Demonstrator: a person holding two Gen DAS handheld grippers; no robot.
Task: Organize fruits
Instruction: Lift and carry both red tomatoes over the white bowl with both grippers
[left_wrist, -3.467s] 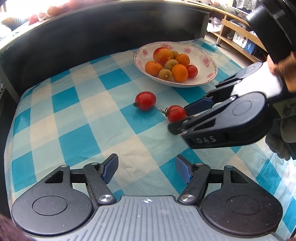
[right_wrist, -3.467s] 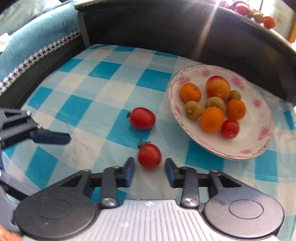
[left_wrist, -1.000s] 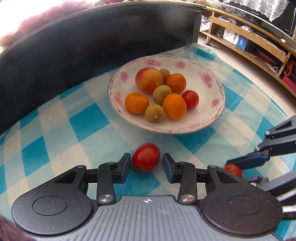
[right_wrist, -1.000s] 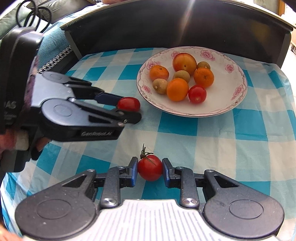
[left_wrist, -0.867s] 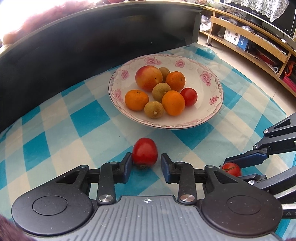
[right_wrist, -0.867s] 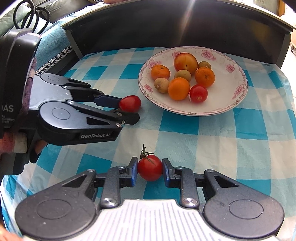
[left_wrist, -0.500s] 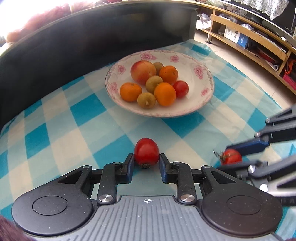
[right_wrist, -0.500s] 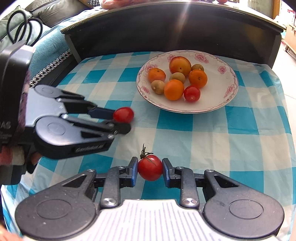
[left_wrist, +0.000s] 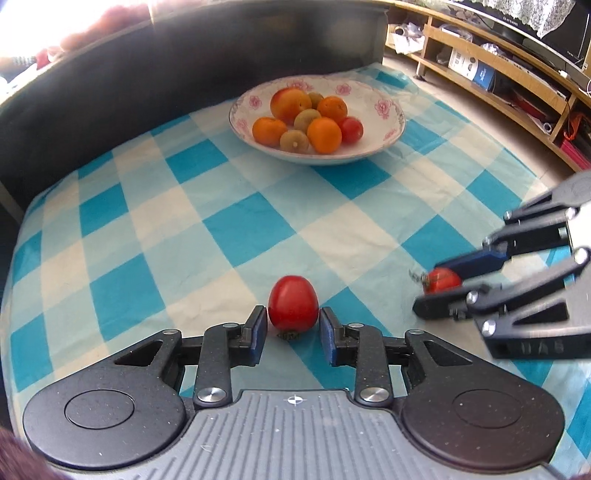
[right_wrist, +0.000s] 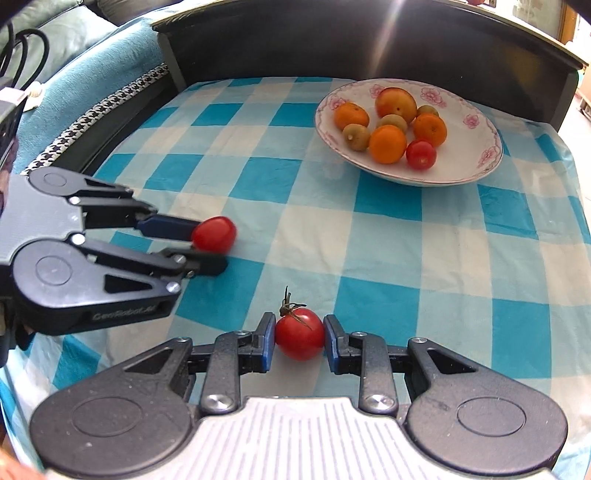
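My left gripper is shut on a smooth red tomato, held above the checked cloth. In the right wrist view the same left gripper and its tomato show at the left. My right gripper is shut on a red tomato with a green stem. From the left wrist view that right gripper and stemmed tomato appear at the right. A white flowered bowl holding oranges, small green fruits, a peach and a tomato stands at the far side of the table.
A blue-and-white checked cloth covers the table. A dark raised panel runs behind the bowl. Wooden shelves stand at the far right, and a teal sofa lies to the left.
Both grippers have lifted and drawn back from the bowl with their tomatoes, so the bowl now looks smaller and farther. Earlier the left gripper shut on its tomato.
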